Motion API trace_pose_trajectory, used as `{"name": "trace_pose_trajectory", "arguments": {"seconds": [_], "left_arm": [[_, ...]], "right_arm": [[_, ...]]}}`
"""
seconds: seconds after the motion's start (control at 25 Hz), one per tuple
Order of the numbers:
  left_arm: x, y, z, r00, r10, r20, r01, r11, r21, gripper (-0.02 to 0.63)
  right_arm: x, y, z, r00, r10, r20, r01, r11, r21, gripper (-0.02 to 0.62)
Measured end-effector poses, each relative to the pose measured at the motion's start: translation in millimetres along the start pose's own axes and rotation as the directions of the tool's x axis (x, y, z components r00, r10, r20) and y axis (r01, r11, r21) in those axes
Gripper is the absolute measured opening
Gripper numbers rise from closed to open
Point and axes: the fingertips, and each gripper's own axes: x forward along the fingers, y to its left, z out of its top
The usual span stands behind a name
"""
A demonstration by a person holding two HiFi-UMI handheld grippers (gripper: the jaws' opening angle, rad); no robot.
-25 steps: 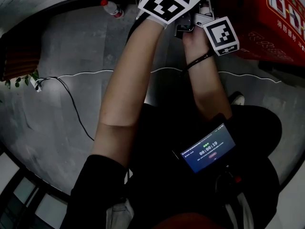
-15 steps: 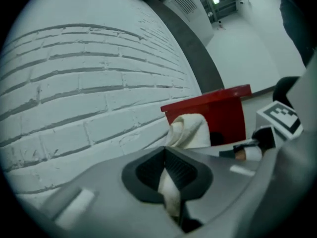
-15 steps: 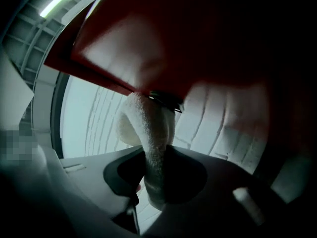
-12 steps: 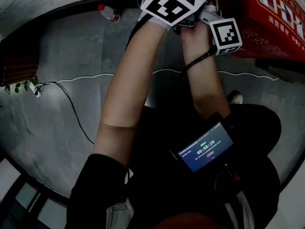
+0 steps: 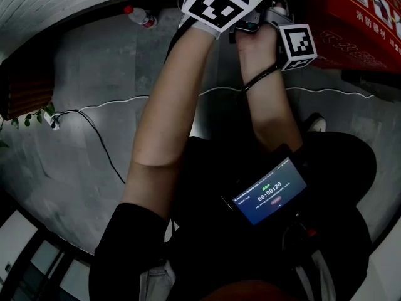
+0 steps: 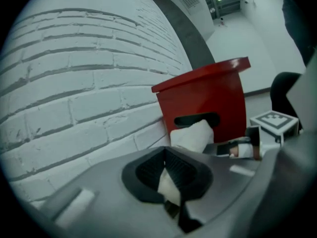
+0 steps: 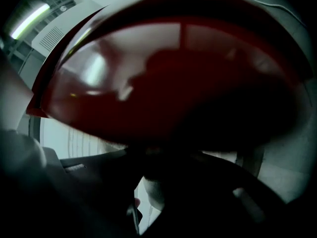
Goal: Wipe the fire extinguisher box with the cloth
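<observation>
The red fire extinguisher box [image 5: 360,17] stands at the top right of the head view, against a white brick wall [image 6: 74,83]. In the left gripper view its red side [image 6: 208,103] shows with a dark handle slot. A white cloth [image 6: 190,135] is bunched right in front of that side. My left gripper [image 6: 166,170] is shut on one end of the cloth. My right gripper [image 7: 148,157] is pressed close under the box's red face [image 7: 173,83], with a pale bit of cloth [image 7: 151,192] between its dark jaws. Both grippers [image 5: 250,24] sit side by side at the box's left end.
A plastic bottle with a red cap [image 5: 139,16] lies on the grey floor by the wall. A thin white cable [image 5: 113,102] and a black cable [image 5: 100,146] cross the floor. A plant [image 5: 28,119] is at the left. A lit screen [image 5: 269,192] hangs at my chest.
Both grippers and the cloth have shifted slightly up and toward the box. The box now sits a little higher and closer in the head view.
</observation>
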Motion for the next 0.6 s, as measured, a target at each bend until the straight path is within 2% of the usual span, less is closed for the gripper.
{"name": "trace_pose_trajectory", "arguments": {"seconds": [0.16, 0.4, 0.6], "left_arm": [[12.5, -12.8, -18.8, 0.999, -0.033, -0.043, 0.033, 0.999, 0.002, 0.000], [24.9, -30.9, -56.7, 0.990, -0.084, -0.114, 0.081, 0.996, -0.034, 0.000], [33.3, -37.4, -84.0, 0.981, -0.096, -0.169, 0.090, 0.995, -0.042, 0.000]], "right_arm": [[-2.9, -23.6, -3.2, 0.999, -0.043, 0.004, 0.043, 0.998, 0.039, 0.086], [-10.8, -61.2, -9.5, 0.994, -0.108, -0.005, 0.108, 0.993, 0.036, 0.086], [-15.6, -95.8, -14.5, 0.988, -0.156, -0.013, 0.157, 0.987, 0.026, 0.086]]}}
